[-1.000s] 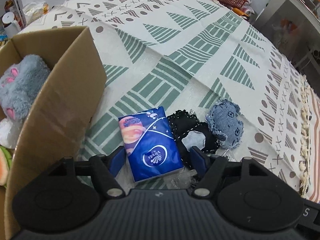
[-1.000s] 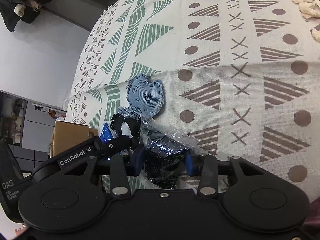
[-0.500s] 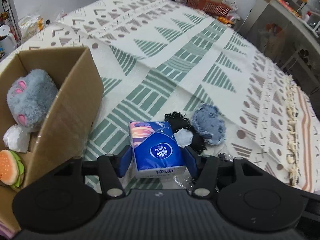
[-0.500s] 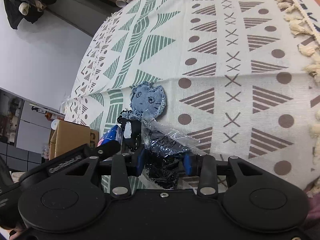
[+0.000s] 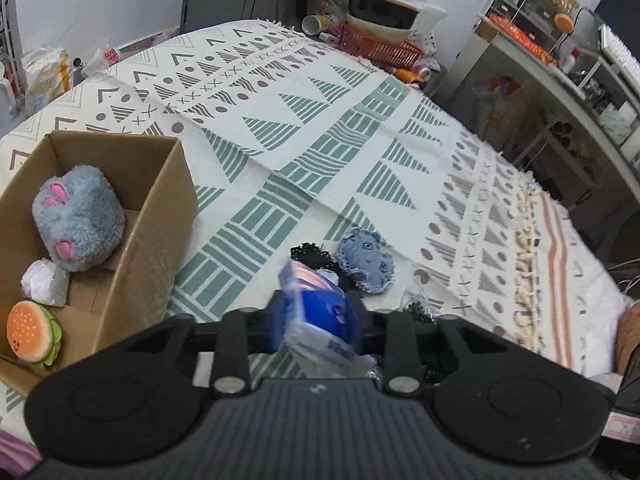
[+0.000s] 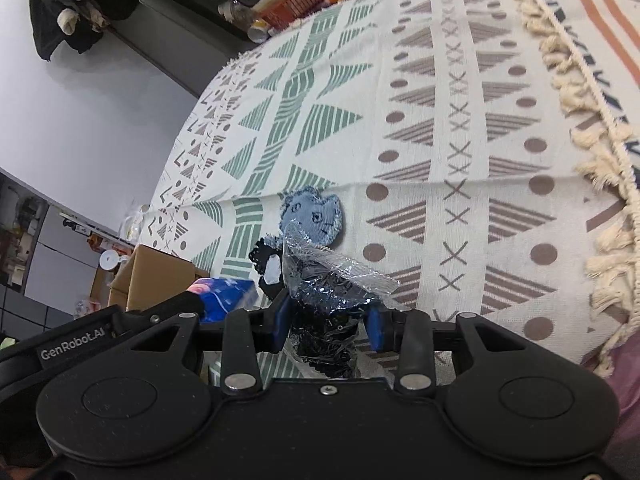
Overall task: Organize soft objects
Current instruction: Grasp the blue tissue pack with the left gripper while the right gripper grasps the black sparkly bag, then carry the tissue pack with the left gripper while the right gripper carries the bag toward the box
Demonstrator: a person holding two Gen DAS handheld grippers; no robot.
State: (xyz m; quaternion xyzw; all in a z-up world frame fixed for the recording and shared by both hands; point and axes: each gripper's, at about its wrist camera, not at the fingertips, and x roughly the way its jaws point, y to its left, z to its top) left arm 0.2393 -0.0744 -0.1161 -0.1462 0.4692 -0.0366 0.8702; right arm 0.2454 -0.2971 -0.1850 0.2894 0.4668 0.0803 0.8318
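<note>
My left gripper (image 5: 316, 320) is shut on a blue tissue pack (image 5: 316, 312), held tilted above the patterned cloth. The same tissue pack (image 6: 228, 294) shows at the left of the right wrist view. My right gripper (image 6: 328, 320) is shut on a clear plastic bag of black bits (image 6: 332, 292), lifted off the cloth. A denim cat patch (image 5: 366, 260) and a black lace patch (image 5: 310, 254) lie on the cloth just ahead. A cardboard box (image 5: 160, 216) at the left holds a grey plush paw (image 5: 78, 216), a white wad (image 5: 42, 282) and a burger toy (image 5: 32, 332).
The patterned cloth (image 5: 320, 128) covers a wide bed-like surface with a tasselled fringe (image 5: 528, 248) at the right. A red basket with bowls (image 5: 380, 44) stands at the far edge. Shelving (image 5: 560, 92) stands to the right. The denim cat patch (image 6: 314, 216) lies beyond my right gripper.
The left gripper closed on the tissue pack and lifted it, tilting it. The right gripper rose with the plastic bag. Both views now look from higher up.
</note>
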